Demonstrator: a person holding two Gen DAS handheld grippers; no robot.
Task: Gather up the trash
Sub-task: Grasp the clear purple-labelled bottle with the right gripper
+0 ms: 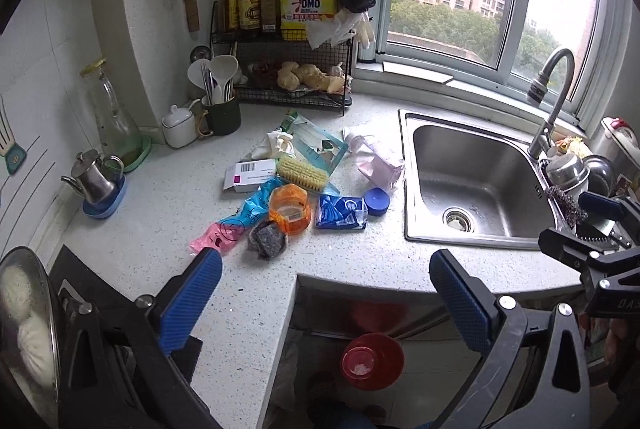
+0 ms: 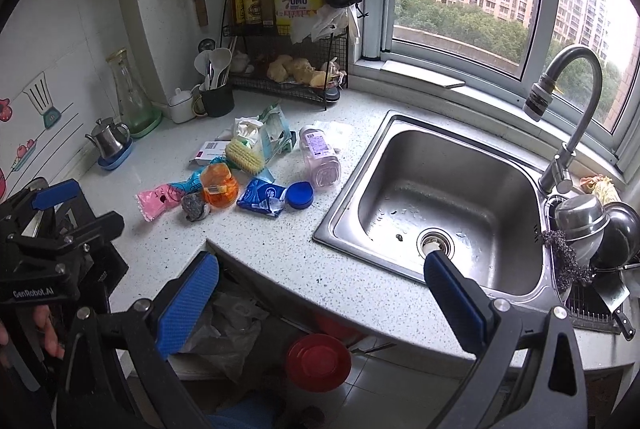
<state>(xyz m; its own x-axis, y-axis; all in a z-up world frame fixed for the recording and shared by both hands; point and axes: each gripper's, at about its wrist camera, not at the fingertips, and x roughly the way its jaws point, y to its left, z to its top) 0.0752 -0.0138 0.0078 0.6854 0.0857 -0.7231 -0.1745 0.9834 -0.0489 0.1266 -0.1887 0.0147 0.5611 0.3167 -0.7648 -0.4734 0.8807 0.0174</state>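
- The left gripper (image 1: 324, 293) and right gripper (image 2: 320, 293) hang over the counter (image 1: 160, 213) edge, jaws wide apart and empty.
- Bare counter lies between them and the trash pile (image 1: 296, 181) at 12 o'clock, left of the sink (image 2: 440, 189).
- Pile: crumpled wrappers, an orange jar (image 1: 290, 207), a blue lid (image 1: 377, 200).
- The yellow jug (image 1: 302, 3) reads "OMO".

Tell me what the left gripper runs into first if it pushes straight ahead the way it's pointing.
Likely the grey scouring pad, the nearest item in the trash pile, just ahead of the open left gripper. The orange container sits right behind it. Depth is uncertain.
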